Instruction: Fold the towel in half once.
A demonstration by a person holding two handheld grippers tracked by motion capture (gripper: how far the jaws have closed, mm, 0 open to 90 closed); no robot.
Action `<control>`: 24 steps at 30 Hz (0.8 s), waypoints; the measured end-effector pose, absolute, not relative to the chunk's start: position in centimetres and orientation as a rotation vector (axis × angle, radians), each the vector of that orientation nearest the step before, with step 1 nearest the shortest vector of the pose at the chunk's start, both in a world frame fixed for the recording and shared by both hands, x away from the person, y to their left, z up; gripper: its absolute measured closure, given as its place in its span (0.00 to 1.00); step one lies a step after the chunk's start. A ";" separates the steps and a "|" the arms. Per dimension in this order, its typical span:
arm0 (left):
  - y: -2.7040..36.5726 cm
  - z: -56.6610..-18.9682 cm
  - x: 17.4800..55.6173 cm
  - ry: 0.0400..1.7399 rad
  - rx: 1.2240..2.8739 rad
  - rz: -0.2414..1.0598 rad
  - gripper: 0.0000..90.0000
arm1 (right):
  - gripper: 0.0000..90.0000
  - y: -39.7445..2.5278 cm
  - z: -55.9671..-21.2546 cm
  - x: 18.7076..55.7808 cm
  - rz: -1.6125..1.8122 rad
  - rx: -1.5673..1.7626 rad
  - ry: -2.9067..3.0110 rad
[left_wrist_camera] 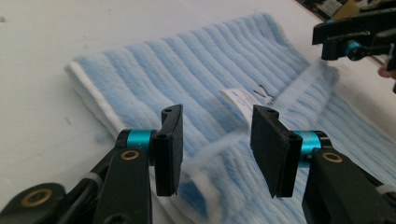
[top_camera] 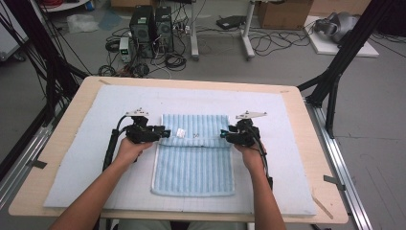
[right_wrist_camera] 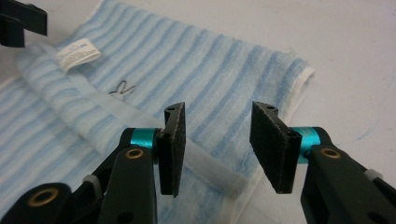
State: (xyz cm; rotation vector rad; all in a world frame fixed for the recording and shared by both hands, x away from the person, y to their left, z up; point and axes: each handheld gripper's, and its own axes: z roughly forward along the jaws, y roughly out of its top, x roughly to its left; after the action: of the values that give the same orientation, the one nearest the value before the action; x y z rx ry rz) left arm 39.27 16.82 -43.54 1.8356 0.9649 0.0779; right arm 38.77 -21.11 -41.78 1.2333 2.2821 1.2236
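Observation:
A light blue striped towel (top_camera: 194,160) lies on the white mat, its far part folded toward me so the folded edge crosses its width. A small white label (top_camera: 180,132) and a dark thread mark sit on the fold. My left gripper (top_camera: 166,133) stands open at the towel's left edge, jaws either side of the white hem (left_wrist_camera: 215,149). My right gripper (top_camera: 223,135) stands open at the right edge, over the folded hem (right_wrist_camera: 210,163). In the left gripper view the towel (left_wrist_camera: 187,60) stretches ahead, with the label (left_wrist_camera: 240,99) and the other gripper at top right.
The white foam mat (top_camera: 76,158) covers a wooden table (top_camera: 57,143). Black frame posts stand at both sides. Computer cases, cables and a cardboard box sit on the floor beyond the table's far edge.

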 end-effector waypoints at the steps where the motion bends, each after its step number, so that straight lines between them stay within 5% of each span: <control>1: 16.8 -43.6 39.1 0.959 1.854 0.078 0.60 | 0.61 -21.3 -41.7 38.7 1.237 1.219 2.283; 6: 16.1 -44.6 38.6 0.965 1.910 0.122 0.66 | 0.61 -21.0 -42.5 38.7 1.094 1.224 2.380; 9: 16.1 -44.6 38.2 0.931 1.938 0.192 0.98 | 0.77 -21.1 -43.0 38.9 1.090 1.253 2.421; 12: 16.5 -44.5 38.0 0.924 1.932 0.188 1.00 | 0.98 -21.1 -43.0 38.3 1.097 1.182 2.430; 24: 17.1 -43.4 35.9 0.875 1.851 0.186 1.00 | 0.99 -22.4 -42.4 35.2 1.227 1.121 2.364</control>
State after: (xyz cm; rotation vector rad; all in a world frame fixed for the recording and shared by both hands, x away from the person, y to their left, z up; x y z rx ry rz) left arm 35.92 17.09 -43.42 1.8509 0.8751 0.1864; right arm 35.23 -22.35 -42.42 1.1213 2.3636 1.2266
